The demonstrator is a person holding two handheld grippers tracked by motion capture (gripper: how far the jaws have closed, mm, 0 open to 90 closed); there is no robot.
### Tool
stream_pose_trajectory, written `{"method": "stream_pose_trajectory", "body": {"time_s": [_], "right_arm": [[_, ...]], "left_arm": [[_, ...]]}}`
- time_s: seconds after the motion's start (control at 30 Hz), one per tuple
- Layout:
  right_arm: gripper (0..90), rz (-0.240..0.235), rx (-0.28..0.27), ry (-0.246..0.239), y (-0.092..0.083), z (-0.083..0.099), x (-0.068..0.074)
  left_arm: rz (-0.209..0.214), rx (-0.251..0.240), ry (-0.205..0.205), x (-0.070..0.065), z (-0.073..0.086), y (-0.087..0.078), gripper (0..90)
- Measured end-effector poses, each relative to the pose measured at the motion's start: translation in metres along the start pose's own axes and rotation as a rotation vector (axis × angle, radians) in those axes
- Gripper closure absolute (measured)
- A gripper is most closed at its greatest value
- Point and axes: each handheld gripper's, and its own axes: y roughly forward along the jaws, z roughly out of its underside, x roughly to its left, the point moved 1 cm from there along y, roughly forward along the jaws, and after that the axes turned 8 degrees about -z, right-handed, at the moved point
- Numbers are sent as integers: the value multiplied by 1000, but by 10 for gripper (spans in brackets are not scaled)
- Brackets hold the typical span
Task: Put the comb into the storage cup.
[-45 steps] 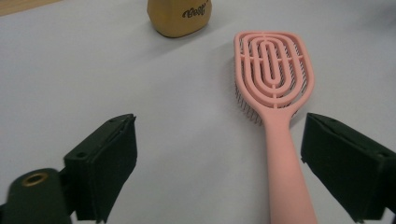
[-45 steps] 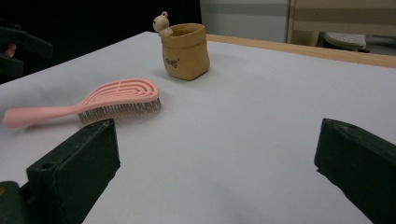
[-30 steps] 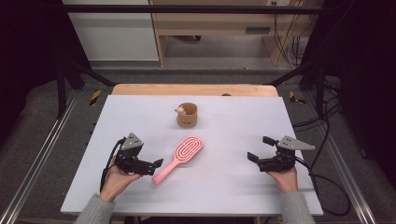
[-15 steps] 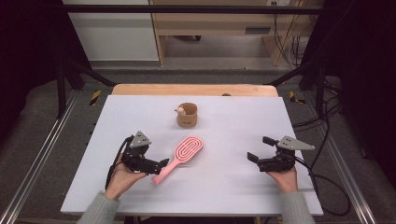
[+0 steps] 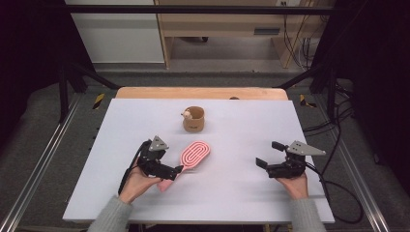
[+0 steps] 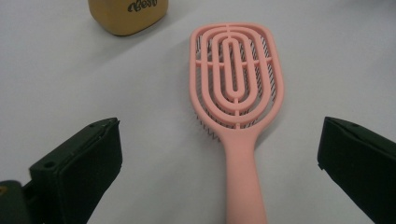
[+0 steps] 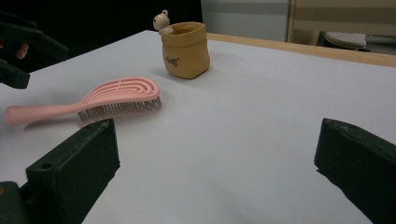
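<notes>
Since a second ago the left gripper (image 5: 175, 170) has slid rightward until its spread jaws straddle the handle of the pink plastic hairbrush (image 5: 192, 157), without touching it. That brush lies bristles-down near the middle of the smooth white tabletop (image 5: 241, 125), its oval head a set of nested open loops. Behind it stands a small tan pouch-shaped cup (image 5: 194, 119) with a tiny figurine at its rim. Well apart to the right, the right gripper (image 5: 269, 155) hovers with jaws wide. Beyond the table's wooden far edge are grey floor, pale cabinets and trailing cables.
</notes>
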Motion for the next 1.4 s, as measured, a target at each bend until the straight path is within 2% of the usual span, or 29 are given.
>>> {"method": "stream_pose_trajectory", "body": {"time_s": [0.1, 0.27, 0.67, 0.83, 1.4], "right_arm": [[5, -1, -3, 2, 0, 0, 0], [5, -1, -3, 2, 0, 0, 0], [5, -1, -2, 2, 0, 0, 0], [5, -2, 0, 2, 0, 0, 0], [5, -2, 0, 2, 0, 0, 0]], "left_arm": [[10, 10, 2, -3, 0, 6, 0], [-1, 34, 18, -7, 3, 15, 0], [11, 72, 14, -10, 9, 27, 35], [28, 96, 16, -11, 11, 31, 83], [40, 150, 42, -16, 13, 38, 350]]}}
